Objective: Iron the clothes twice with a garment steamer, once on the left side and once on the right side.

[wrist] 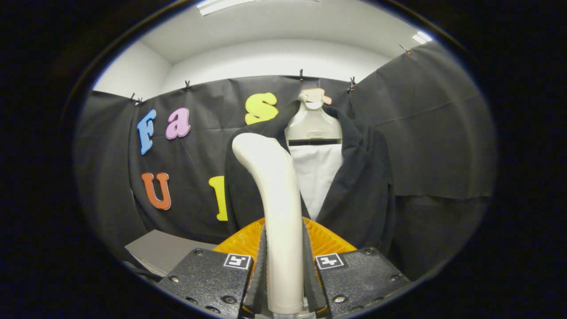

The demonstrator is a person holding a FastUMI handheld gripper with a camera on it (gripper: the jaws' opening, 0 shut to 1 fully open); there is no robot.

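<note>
A dark jacket (363,186) hangs on a pale hanger stand (312,124), with a white board (316,177) showing in its open front. My gripper (283,266) is shut on the cream handle of the garment steamer (277,204). The handle rises upright between my two fingers (261,266), and its curved head reaches up in front of the jacket's left side. The head hides part of the left lapel. Whether the head touches the cloth, I cannot tell.
A grey flat surface (164,252) lies low to the left of my fingers. The black booth wall (434,133) stands close behind and to both sides of the jacket. A white ceiling (274,48) shows above the wall.
</note>
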